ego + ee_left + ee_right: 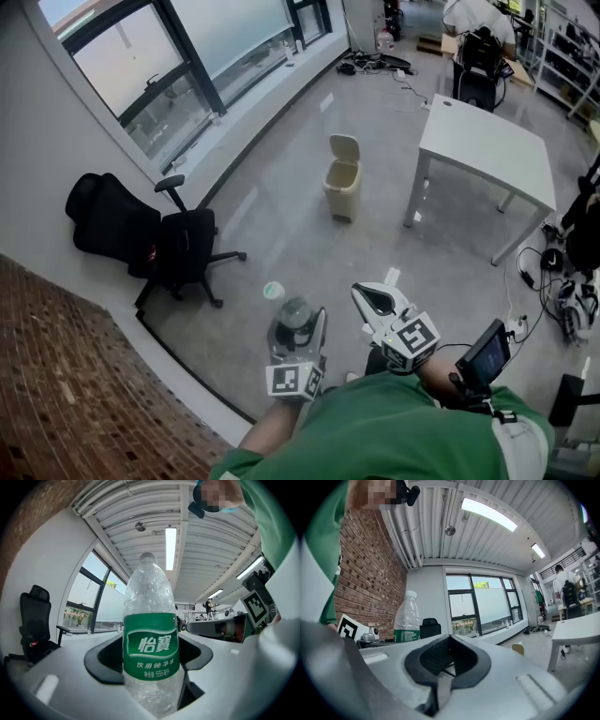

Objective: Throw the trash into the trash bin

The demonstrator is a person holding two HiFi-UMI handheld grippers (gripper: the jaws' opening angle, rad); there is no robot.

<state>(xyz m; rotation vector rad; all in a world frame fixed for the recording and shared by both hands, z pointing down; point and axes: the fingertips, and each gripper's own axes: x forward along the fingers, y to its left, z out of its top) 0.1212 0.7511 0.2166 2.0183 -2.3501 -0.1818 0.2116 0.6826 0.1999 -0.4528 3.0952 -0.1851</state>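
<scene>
Because the clear plastic bottle (150, 588) looks empty or nearly so, I judge it light, thin-walled and apt to crumple or slip. The left gripper (150, 665) pinching its lower body around the green label therefore seems a sound hold, while the right gripper (443, 674) is pressed together on nothing. The head view places the open-lidded trash bin (343, 178) on the floor well ahead, near the white table (487, 150); the left gripper view misses it but shows the bite on the bottle up close.
</scene>
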